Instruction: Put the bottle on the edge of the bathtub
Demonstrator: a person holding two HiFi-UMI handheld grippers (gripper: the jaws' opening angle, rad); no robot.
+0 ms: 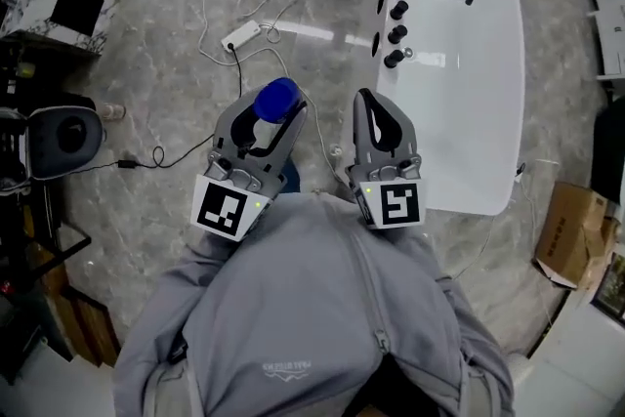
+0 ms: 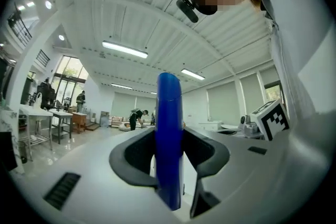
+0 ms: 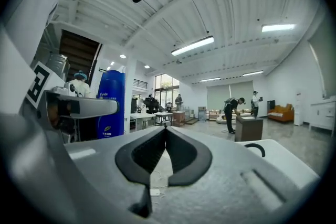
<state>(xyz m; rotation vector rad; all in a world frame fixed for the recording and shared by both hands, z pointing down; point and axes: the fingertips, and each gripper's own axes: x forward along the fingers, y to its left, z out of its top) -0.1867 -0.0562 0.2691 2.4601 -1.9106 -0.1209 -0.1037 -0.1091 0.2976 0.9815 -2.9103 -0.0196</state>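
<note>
Fingers (image 2: 131, 157) of the left gripper (image 1: 274, 115) are clamped on the tall blue plastic bottle (image 1: 277, 99), held upright above the grey marble floor (image 1: 146, 142); those of the right gripper (image 1: 374, 107) are pressed together, empty. Light, stiff, rather slippery handling is expected, so a mid-body hold suits. The far rim of the white bathtub (image 1: 479, 112) is taken up by black tap fittings (image 1: 395, 10).

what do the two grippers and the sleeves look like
Both the left gripper and right gripper are light grey shells with black curved jaw linings, each carrying a black-and-white marker cube. The person wears a grey zip jacket.
</note>
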